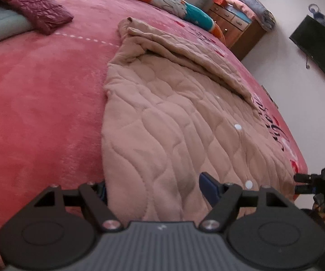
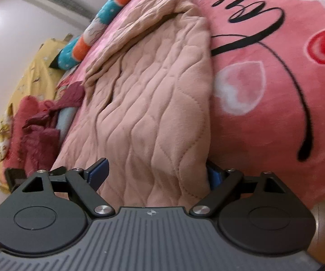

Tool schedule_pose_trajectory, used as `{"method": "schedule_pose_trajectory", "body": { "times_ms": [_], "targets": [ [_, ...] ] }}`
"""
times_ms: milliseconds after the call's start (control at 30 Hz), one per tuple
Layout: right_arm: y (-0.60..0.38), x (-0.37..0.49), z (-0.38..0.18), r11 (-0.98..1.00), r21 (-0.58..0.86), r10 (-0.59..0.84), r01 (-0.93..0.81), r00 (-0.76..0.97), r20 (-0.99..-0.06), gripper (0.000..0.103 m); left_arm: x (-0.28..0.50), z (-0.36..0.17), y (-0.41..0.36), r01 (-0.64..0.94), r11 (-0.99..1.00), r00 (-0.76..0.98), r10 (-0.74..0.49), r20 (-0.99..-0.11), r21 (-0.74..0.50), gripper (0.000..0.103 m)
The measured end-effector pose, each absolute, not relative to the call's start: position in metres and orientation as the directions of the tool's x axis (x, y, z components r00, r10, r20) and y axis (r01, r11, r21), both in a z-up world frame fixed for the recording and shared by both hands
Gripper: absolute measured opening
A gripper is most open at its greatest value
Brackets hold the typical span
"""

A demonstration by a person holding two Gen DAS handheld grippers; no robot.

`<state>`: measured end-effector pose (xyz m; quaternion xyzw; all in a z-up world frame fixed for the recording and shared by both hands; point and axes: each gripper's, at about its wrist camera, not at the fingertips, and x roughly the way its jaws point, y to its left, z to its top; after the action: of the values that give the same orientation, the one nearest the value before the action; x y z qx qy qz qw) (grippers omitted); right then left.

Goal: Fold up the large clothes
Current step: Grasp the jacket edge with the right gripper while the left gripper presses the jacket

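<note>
Nearest the lens, the left gripper [image 1: 153, 187] stands with its jaws wide apart, the near hem of the quilted beige garment [image 1: 169, 117] lying between them, with no sign that the pads press on it. I hold the right gripper [image 2: 155, 169] likewise spread, straddling the same hem further along; its blue pads [image 2: 100, 169] flank the cloth without visibly pinching it. That garment lies flat on the pink bedspread [image 1: 38, 103], at its near edge, with one flap already turned over along its far side and white snap buttons [image 1: 237, 126] showing on its upper face.

To do the grasp well, I judge that each pair of jaws should take the full thickness of the hem, both layers, before closing, and that both should close together so the edge lifts evenly. A shallow bite would probably let the thick padding slip.
</note>
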<state>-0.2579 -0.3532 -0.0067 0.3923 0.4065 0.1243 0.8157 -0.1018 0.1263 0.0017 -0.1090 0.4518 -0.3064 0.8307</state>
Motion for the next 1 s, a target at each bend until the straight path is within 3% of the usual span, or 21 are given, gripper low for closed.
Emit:
{"method": "schedule_pose_trajectory", "body": {
  "times_ms": [67, 167, 400, 567, 667, 767, 800, 900, 1000],
  "targets": [
    [-0.352, -0.256, -0.006, 0.662, 0.744, 0.538, 0.090, 0.635, -0.555, 0.103, -0.102, 0.001, 0.125, 0.415, 0.781, 0.394, -0.617, -0.682, -0.467, 0.073],
    [-0.350, -0.255, -0.003, 0.668, 0.741, 0.557, 0.069, 0.614, -0.559, 0.103, -0.103, 0.001, 0.121, 0.433, 0.765, 0.372, -0.633, -0.679, -0.476, 0.063],
    [-0.346, -0.242, -0.005, 0.735, 0.675, 0.526, 0.067, 0.572, -0.629, 0.099, -0.106, 0.000, 0.116, 0.462, 0.771, 0.385, -0.619, -0.684, -0.438, 0.049],
    [-0.348, -0.240, -0.010, 0.721, 0.690, 0.548, 0.067, 0.554, -0.627, 0.098, -0.106, -0.001, 0.116, 0.465, 0.770, 0.391, -0.621, -0.680, -0.436, 0.033],
    [-0.342, -0.236, -0.007, 0.754, 0.653, 0.523, 0.073, 0.534, -0.664, 0.083, -0.106, 0.000, 0.116, 0.471, 0.765, 0.391, -0.627, -0.674, -0.439, 0.026],
    [-0.334, -0.233, 0.003, 0.774, 0.633, 0.530, 0.031, 0.514, -0.674, 0.050, -0.104, 0.003, 0.117, 0.464, 0.753, 0.390, -0.646, -0.656, -0.467, 0.022],
    [-0.330, -0.234, 0.008, 0.779, 0.627, 0.534, 0.007, 0.515, -0.670, 0.044, -0.103, 0.005, 0.118, 0.459, 0.748, 0.389, -0.655, -0.648, -0.480, 0.020],
    [-0.319, -0.226, 0.023, 0.781, 0.622, 0.554, -0.065, 0.531, -0.641, 0.032, -0.101, 0.015, 0.119, 0.466, 0.720, 0.392, -0.689, -0.609, -0.514, 0.018],
    [-0.316, -0.218, 0.034, 0.757, 0.646, 0.579, -0.099, 0.560, -0.592, 0.030, -0.097, 0.027, 0.123, 0.457, 0.675, 0.400, -0.738, -0.544, -0.580, 0.015]
  ]
}}
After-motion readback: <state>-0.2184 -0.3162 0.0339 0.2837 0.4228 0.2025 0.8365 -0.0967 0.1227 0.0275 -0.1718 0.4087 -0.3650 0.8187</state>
